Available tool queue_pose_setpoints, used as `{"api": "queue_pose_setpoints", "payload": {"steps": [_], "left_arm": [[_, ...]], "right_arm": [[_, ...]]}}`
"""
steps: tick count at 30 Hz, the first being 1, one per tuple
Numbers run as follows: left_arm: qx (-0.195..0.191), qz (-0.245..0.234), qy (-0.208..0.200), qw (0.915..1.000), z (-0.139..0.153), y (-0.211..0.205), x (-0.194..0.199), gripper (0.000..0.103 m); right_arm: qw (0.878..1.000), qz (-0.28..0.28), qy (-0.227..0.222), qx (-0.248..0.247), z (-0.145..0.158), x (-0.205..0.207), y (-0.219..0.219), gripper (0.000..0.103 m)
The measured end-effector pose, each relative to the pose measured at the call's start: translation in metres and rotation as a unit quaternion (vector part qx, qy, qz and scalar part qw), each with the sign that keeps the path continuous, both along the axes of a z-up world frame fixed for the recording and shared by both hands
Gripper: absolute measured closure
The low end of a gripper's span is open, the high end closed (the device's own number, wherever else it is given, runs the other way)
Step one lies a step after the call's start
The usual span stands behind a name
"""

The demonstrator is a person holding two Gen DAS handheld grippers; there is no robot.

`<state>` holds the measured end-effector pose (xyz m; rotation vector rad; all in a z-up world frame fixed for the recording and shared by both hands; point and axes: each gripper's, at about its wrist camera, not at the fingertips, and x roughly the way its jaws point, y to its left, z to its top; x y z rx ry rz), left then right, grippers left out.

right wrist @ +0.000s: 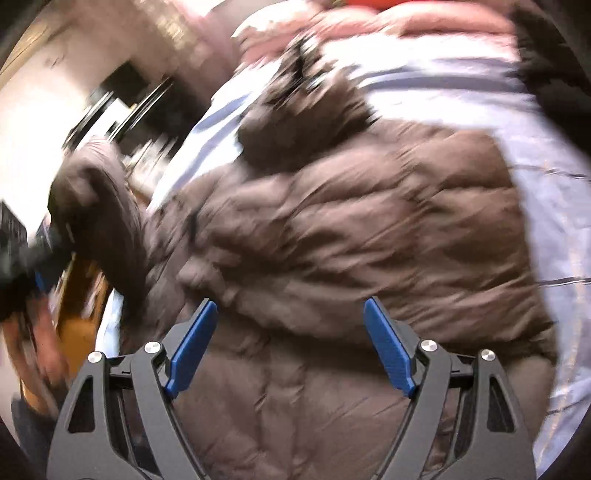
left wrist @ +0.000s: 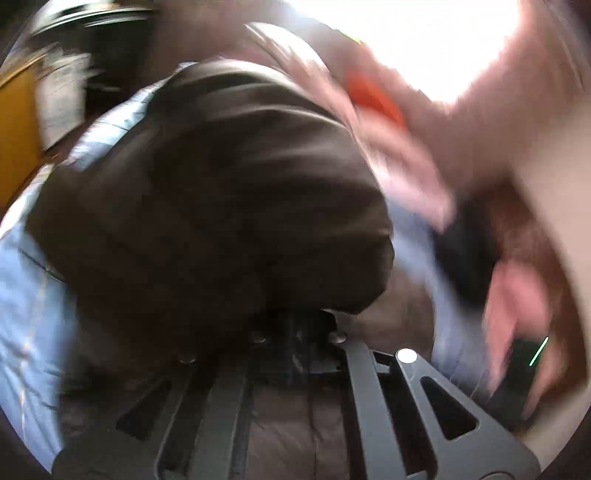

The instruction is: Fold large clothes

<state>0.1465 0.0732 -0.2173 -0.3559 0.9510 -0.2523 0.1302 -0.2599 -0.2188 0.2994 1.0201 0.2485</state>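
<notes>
A brown quilted puffer jacket [right wrist: 351,229] lies spread on a light blue sheet [right wrist: 461,96]. My right gripper [right wrist: 291,317] is open and empty, its blue pads [right wrist: 192,350] just above the jacket's lower part. One sleeve [right wrist: 107,206] is lifted at the left, held by my left gripper [right wrist: 48,243]. In the left wrist view the dark brown sleeve [left wrist: 221,206] bunches over the closed fingers and hides the tips of my left gripper [left wrist: 295,321]. Both views are motion-blurred.
Pink bedding [right wrist: 388,22] and something red [left wrist: 373,96] lie at the far end of the bed. A yellow-orange wooden piece [left wrist: 14,147] stands at the left, dark furniture [right wrist: 122,85] behind. A person's arm [left wrist: 517,288] shows at the right.
</notes>
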Motion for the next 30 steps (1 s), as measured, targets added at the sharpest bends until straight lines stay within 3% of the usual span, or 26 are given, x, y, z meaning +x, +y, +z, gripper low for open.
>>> {"api": "queue_pose_setpoints", "payload": {"steps": [2,5,9,10,12,14,16,18,20,21,22,24,26,30], "left_arm": [[0.043,-0.07,0.029,0.9962,-0.027,-0.057,0.001,0.1],[0.113,-0.151,0.057,0.9804,-0.062,-0.127,-0.014,0.1],[0.168,-0.226,0.059,0.9576,-0.082,-0.167,-0.041,0.099],[0.166,-0.233,0.057,0.9567,-0.08,-0.17,-0.046,0.097],[0.145,-0.224,0.046,0.9627,-0.067,-0.166,-0.05,0.091],[0.126,-0.191,0.034,0.9728,-0.05,-0.148,-0.046,0.074],[0.105,-0.136,0.012,0.9851,-0.029,-0.115,-0.037,0.07],[0.108,-0.08,0.013,0.9908,-0.021,-0.088,-0.019,0.069],[0.125,-0.034,0.036,0.991,-0.026,-0.056,-0.005,0.068],[0.148,-0.01,0.062,0.987,-0.041,-0.046,0.006,0.068],[0.163,0.004,0.081,0.9832,-0.053,-0.039,0.012,0.068],[0.181,0.02,0.118,0.9762,-0.075,-0.021,0.022,0.068],[0.18,0.035,0.156,0.9706,-0.093,0.0,0.027,0.067],[0.198,0.063,0.176,0.9622,-0.105,0.016,0.036,0.059]], "right_arm": [[0.999,-0.022,-0.027,-0.038,0.008,0.004,-0.013,0.021],[0.994,-0.055,-0.054,-0.074,0.021,0.007,-0.034,0.019],[0.995,-0.069,-0.06,-0.047,0.027,0.013,-0.053,0.015],[0.995,-0.069,-0.057,-0.038,0.026,0.014,-0.055,0.013],[0.995,-0.08,-0.045,-0.026,0.022,0.017,-0.059,0.013],[0.994,-0.1,-0.031,-0.028,0.016,0.017,-0.064,0.013],[0.994,-0.102,-0.005,-0.023,0.006,0.017,-0.067,0.011],[0.996,-0.09,0.025,0.012,-0.009,0.017,-0.065,0.011],[0.995,-0.05,0.063,0.06,-0.03,0.021,-0.051,0.013],[0.995,-0.017,0.074,0.066,-0.039,0.023,-0.036,0.031],[0.996,0.001,0.074,0.047,-0.043,0.025,-0.024,0.061],[0.998,0.017,0.058,0.009,-0.043,0.027,-0.006,0.089],[0.999,0.034,0.029,-0.021,-0.037,0.031,0.013,0.092],[0.995,0.062,-0.039,-0.07,-0.009,0.044,0.039,0.095]]}}
